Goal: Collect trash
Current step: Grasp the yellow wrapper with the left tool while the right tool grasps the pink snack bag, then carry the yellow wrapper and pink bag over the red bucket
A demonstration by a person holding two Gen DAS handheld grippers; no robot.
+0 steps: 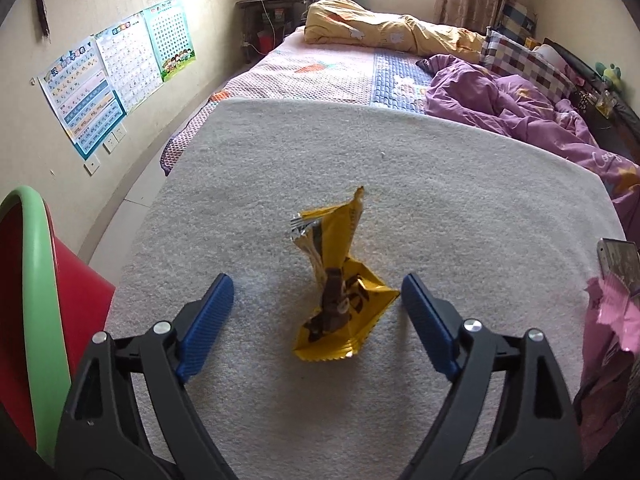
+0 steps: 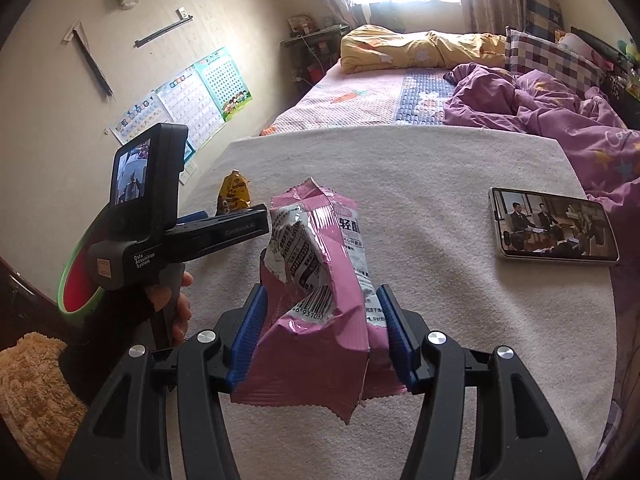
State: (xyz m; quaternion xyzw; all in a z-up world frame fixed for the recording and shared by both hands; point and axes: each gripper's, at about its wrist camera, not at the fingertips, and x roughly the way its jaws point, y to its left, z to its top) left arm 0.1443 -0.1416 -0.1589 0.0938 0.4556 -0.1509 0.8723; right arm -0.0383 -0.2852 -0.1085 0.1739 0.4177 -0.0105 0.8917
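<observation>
A crumpled yellow snack wrapper (image 1: 338,288) lies on the cream blanket (image 1: 460,200). My left gripper (image 1: 318,292) is open, its blue pads on either side of the wrapper's near half, apart from it. The wrapper also shows in the right wrist view (image 2: 235,194), beyond the left gripper's body (image 2: 160,236). My right gripper (image 2: 324,312) is shut on a torn pink snack bag (image 2: 320,300) and holds it above the blanket. The pink bag shows at the right edge of the left wrist view (image 1: 608,344).
A red bin with a green rim (image 1: 40,300) stands at the left, beside the bed. A phone (image 2: 554,226) with a lit screen lies on the blanket at the right. Purple quilt (image 1: 520,104) and yellow quilt (image 1: 380,24) lie farther back.
</observation>
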